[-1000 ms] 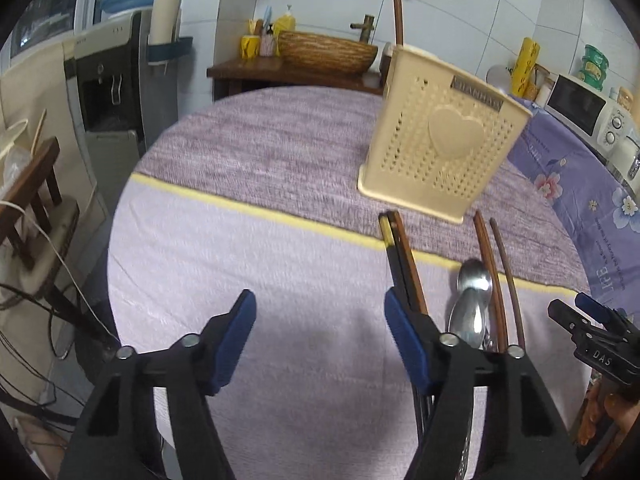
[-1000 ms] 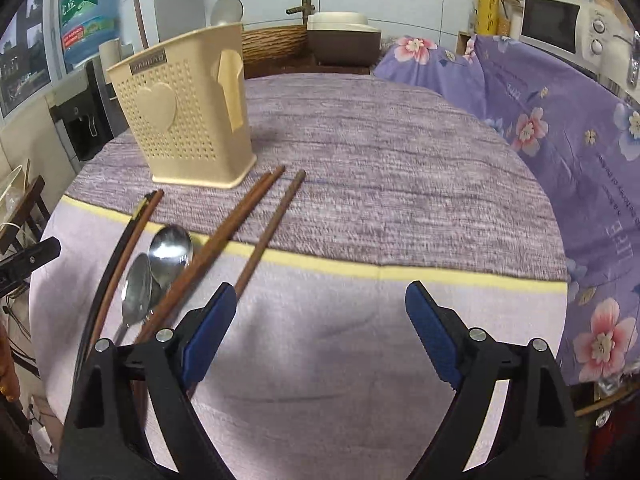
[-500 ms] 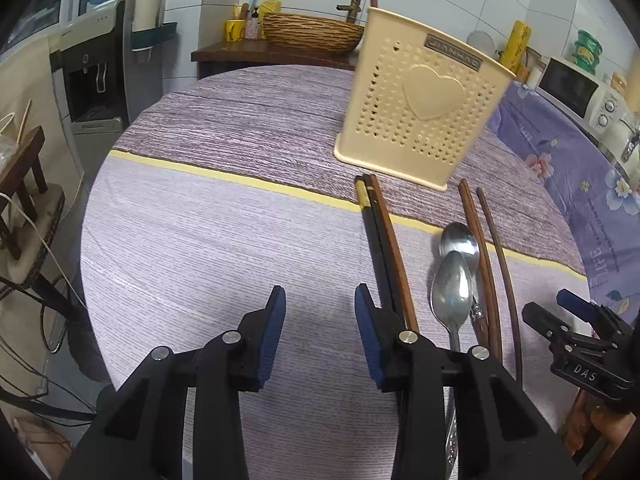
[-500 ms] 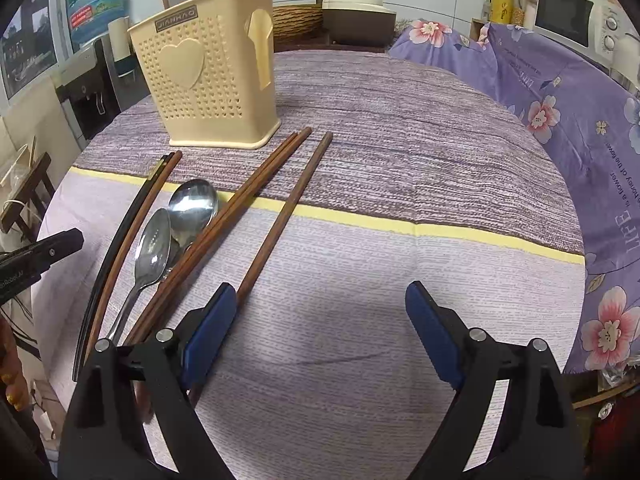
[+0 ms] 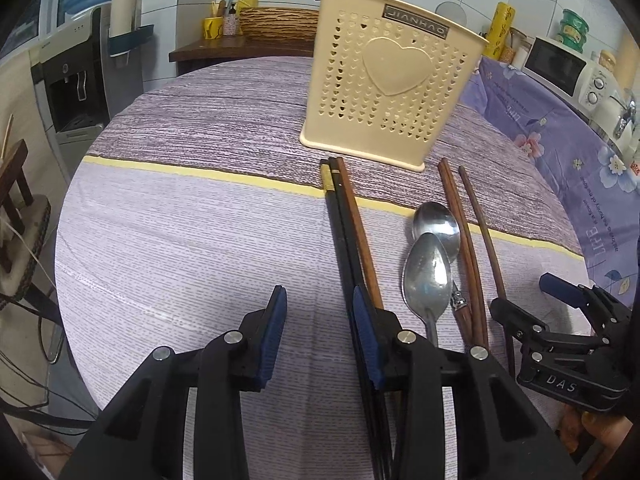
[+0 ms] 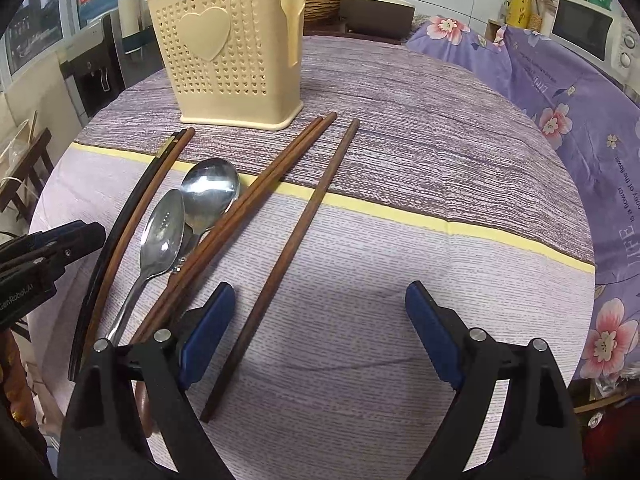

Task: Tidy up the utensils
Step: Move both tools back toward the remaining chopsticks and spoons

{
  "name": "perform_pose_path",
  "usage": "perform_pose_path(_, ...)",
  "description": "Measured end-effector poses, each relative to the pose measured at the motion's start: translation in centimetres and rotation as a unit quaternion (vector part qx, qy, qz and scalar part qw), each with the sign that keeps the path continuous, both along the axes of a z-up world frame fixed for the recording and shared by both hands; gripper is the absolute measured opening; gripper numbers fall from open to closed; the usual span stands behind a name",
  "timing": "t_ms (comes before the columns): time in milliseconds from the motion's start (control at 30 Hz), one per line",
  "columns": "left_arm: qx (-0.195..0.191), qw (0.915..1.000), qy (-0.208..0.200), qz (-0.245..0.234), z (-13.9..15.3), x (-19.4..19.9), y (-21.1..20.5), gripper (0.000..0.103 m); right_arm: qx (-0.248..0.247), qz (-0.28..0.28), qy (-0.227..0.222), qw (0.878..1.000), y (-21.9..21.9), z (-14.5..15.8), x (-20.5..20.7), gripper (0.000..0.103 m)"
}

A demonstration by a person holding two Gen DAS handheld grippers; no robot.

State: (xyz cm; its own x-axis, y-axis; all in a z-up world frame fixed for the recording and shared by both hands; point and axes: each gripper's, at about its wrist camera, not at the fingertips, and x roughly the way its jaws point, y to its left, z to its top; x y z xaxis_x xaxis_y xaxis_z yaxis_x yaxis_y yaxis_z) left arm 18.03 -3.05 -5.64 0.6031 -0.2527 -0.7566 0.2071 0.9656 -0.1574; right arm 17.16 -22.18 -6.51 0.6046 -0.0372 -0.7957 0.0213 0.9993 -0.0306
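A cream perforated utensil holder with a heart stands on the round table; it also shows in the right wrist view. In front of it lie black and brown chopsticks, two steel spoons and several more brown chopsticks. My left gripper is partly open and empty, low over the cloth just left of the black chopsticks. My right gripper is wide open and empty; a single brown chopstick lies between its fingers, near the left one. The spoons lie to its left.
The table has a purple-and-lilac cloth with a yellow stripe. A floral purple cover lies at the right. A water dispenser, a side table with a basket and a microwave stand beyond the table edge.
Both grippers have moved forward and lower toward the utensils. The left gripper's jaws narrowed from wide open. The right gripper stayed wide open.
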Motion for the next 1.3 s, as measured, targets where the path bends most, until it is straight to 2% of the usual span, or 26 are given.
perform_pose_path(133, 0.013, 0.9999, -0.004, -0.007, -0.1, 0.0, -0.6, 0.035, -0.019, -0.014, 0.004, 1.0, -1.3, 0.2, -0.2, 0.086)
perform_pose_path(300, 0.019, 0.9998, -0.003, -0.006, -0.1, 0.2, -0.7, 0.035, -0.008, -0.031, 0.005, 0.999, -2.8, 0.1, -0.2, 0.086)
perform_pose_path(500, 0.039, 0.9992, -0.007, -0.011, -0.2, 0.6, -1.4, 0.035, -0.01, -0.029, 0.001, 1.0, -2.5, 0.0, -0.2, 0.086)
perform_pose_path(767, 0.023, 0.9997, -0.002, -0.002, -0.1, 0.9, 0.1, 0.035, 0.0, -0.03, 0.0, 1.0, -2.9, 0.0, -0.2, 0.086)
perform_pose_path(900, 0.002, 1.0, 0.001, -0.001, 0.1, 1.0, 0.8, 0.035, 0.001, -0.032, -0.002, 0.999, -2.8, 0.0, -0.3, 0.086)
perform_pose_path(967, 0.021, 0.9998, 0.001, 0.0, -0.1, 1.0, 0.4, 0.035, 0.001, -0.032, -0.002, 0.999, -2.8, -0.1, -0.2, 0.086)
perform_pose_path(1133, 0.027, 0.9996, 0.0, 0.004, -0.1, 0.9, 0.2, 0.035, 0.002, -0.031, -0.002, 1.0, -2.8, -0.1, -0.2, 0.086)
perform_pose_path(1300, 0.053, 0.9986, 0.0, -0.001, 0.0, 1.1, -0.2, 0.037, 0.0, -0.032, -0.002, 0.999, -2.7, -0.1, -0.1, 0.086)
